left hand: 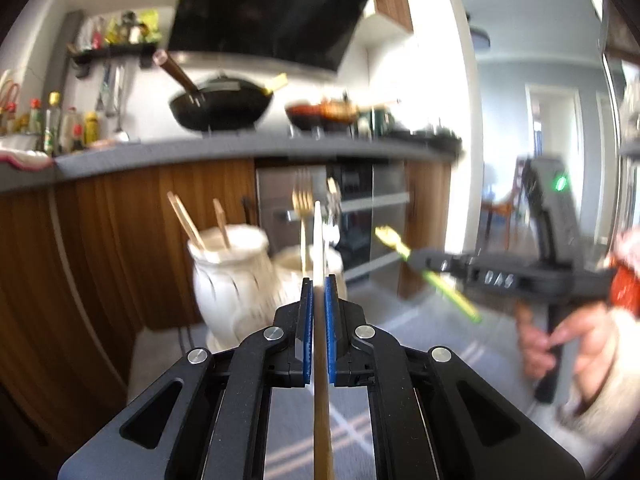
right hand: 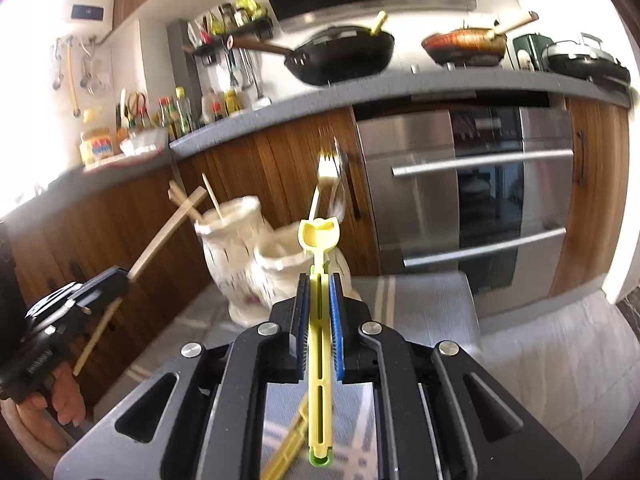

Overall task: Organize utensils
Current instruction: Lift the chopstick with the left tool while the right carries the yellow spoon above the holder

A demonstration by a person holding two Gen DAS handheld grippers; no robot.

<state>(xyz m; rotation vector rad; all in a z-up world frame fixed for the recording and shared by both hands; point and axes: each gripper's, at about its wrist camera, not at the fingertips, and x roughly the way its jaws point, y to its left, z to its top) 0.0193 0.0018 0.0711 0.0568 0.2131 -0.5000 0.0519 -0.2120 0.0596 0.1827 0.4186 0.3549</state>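
Observation:
My left gripper [left hand: 319, 282] is shut on a long wooden chopstick [left hand: 318, 232] that points ahead between its blue pads. My right gripper [right hand: 320, 280] is shut on a yellow-green plastic utensil [right hand: 319, 236] with a tulip-shaped head. Ahead of both stand two white ceramic holders. The taller holder [left hand: 232, 280] [right hand: 230, 256] has chopsticks [left hand: 188, 224] in it. The shorter holder [left hand: 294, 264] [right hand: 280, 268] has a gold fork [left hand: 303, 200] and spoons in it. Each wrist view shows the other gripper off to the side: the right gripper [left hand: 414, 259] and the left gripper [right hand: 122, 278], the latter with the wooden chopstick [right hand: 160, 240]. Both hang above the table, short of the holders.
A striped grey cloth [right hand: 432, 304] covers the table, and another yellow utensil [right hand: 286, 452] lies on it under my right gripper. Behind stand wooden cabinets, a steel oven [right hand: 480, 184] and a counter with a black wok [right hand: 340, 56], a red pan and bottles. A person's hands grip both handles.

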